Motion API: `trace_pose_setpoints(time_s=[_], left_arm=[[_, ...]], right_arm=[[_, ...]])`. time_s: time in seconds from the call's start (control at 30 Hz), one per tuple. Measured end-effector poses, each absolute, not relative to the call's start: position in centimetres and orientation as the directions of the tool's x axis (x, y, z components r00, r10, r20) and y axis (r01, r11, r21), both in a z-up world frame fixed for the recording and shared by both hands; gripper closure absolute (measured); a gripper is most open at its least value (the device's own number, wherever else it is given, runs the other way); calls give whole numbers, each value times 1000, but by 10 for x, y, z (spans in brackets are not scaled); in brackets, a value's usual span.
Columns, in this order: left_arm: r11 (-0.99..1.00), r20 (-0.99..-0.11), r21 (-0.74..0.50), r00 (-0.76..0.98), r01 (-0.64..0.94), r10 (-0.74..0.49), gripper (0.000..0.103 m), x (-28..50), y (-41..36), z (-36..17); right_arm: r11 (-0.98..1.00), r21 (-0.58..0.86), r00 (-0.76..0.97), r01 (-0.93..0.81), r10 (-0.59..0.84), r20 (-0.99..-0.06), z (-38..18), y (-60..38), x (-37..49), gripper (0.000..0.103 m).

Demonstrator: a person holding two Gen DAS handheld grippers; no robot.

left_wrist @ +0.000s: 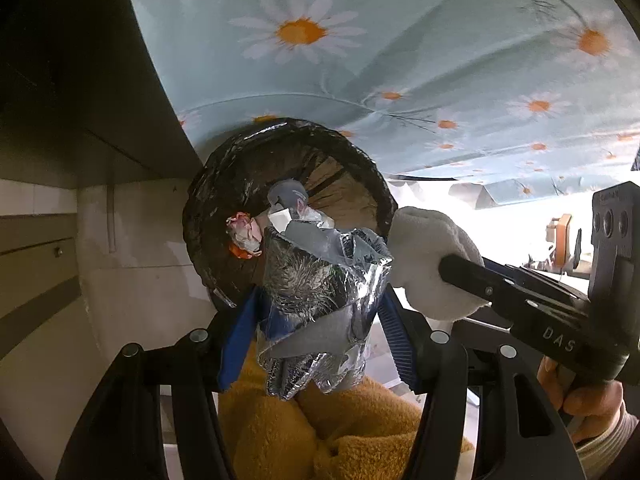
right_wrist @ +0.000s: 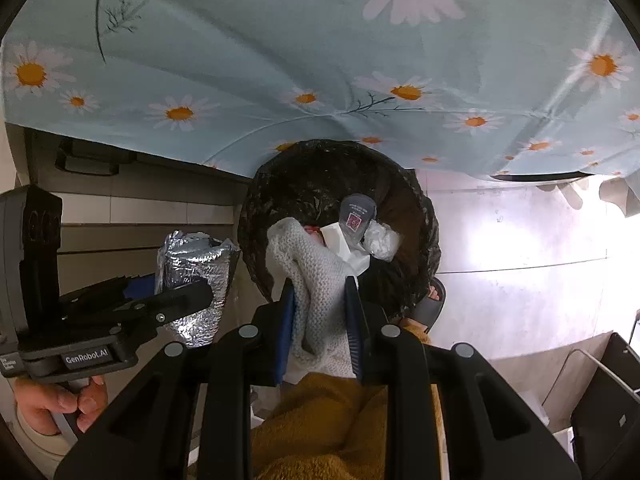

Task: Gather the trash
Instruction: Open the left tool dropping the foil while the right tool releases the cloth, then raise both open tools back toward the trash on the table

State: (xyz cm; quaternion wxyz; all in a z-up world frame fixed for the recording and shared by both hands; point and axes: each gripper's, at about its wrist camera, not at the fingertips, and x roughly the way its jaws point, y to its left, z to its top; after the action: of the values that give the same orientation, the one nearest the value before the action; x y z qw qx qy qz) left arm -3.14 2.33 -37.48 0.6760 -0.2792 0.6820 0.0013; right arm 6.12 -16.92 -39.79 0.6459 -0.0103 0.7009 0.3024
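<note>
Nearest in both wrist views: a mustard-yellow towel bunched below the grippers.

Left gripper: jaws clamped on a crumpled silver foil bag, the blue pads pressing its two sides. The bag stands roughly upright between them, its torn top open. In the right wrist view the same bag sits left of the bin, beside its rim.

Right gripper: jaws close together, clamped on a white knit cloth. The cloth's upper end droops over the near rim of the bin. From the left wrist view the cloth shows as a white bundle at the tip of that gripper, just right of the foil bag.

A bare hand grips the left handle; another hand grips the right.

Beyond: a round bin lined with a black bag, on the floor. Inside lie white paper, a clear wrapper, a grey packet with a pink label, and a pink-orange scrap.

Farthest: a pale blue daisy-print cloth hanging over a tabletop edge above the bin.
</note>
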Motion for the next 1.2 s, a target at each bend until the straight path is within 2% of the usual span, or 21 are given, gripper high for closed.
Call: trace_pose_setpoints(time_s=[0.23,0.27,0.33,0.37,0.4,0.47,0.83,1.2], left_arm=[[847,-935,-347,75,-403,-347,45,-26,27,-379],[850,-939,-336,74,-406,-336,45,-25,26,-379],[851,-943,-324,66,-413,-327,37,-21,26,-377],[851,-946,-315,63,-421,-319,29,-20,26,-377],[849,-945,-317,66,-423,-320,29,-20,27,-377],[848,-947,-311,66,-430,-315,28,-20,28,-376],[839,-958,-283,100,-464,-267,28,-29,30,-355],[841,-957,-284,192,-461,-218,28,-35,30,-301]], right_arm=[[808,420,-173,-413,382,-908,-408,-163,64,77],[810,417,-170,-412,381,-909,-408,-163,65,74],[812,421,-170,-405,386,-907,-408,-162,66,72],[811,429,-172,-398,394,-903,-407,-162,66,67],[813,429,-167,-394,396,-903,-406,-163,67,63],[814,427,-155,-394,399,-904,-402,-164,69,61],[799,438,-129,-413,424,-896,-376,-175,72,61],[768,451,-98,-455,460,-882,-341,-190,60,61]])
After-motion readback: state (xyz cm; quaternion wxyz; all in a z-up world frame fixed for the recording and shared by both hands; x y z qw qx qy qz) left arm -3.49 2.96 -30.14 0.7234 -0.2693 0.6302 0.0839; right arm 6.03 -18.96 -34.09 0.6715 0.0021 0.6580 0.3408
